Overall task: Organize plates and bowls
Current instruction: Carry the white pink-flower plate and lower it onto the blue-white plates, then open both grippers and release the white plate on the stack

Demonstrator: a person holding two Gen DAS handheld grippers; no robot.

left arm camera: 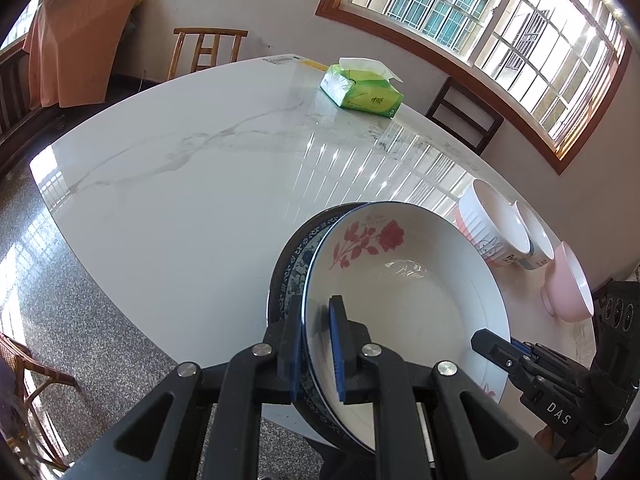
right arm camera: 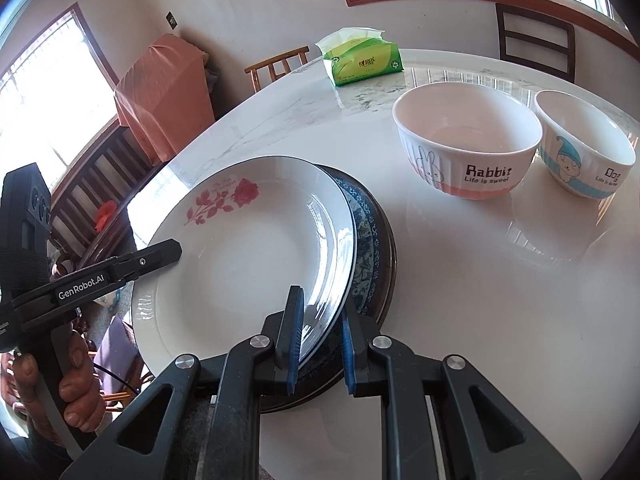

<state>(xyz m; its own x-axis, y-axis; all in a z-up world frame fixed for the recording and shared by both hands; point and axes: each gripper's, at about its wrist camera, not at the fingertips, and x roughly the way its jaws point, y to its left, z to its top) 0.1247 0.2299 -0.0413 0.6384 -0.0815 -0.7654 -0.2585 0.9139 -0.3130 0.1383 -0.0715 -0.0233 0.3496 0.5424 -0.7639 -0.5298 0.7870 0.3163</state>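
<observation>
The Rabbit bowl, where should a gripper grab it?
Grab the Rabbit bowl by its rim, one finger inside and one outside, coming from above on the near side. It stands upright with its mouth open, and its round body looks too wide to squeeze. The Dog bowl crowds its right.

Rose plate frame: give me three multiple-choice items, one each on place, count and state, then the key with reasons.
1. Where does the rose plate sit?
A. On the blue-patterned plate
B. Inside the Rabbit bowl
C. On a chair

2. How many bowls show in the left wrist view?
A. One
B. Three
C. Five

3. How do the two grippers stand?
A. Both wide open above the table
B. Both closed on the rose plate's rim
C. Both closed on the tissue pack

Key: 1 A, the blue rim shows beneath it. 2 B, two white bowls and the pink bowl. 3 B, the left gripper and right gripper each have pads on either side of the rim.
</observation>
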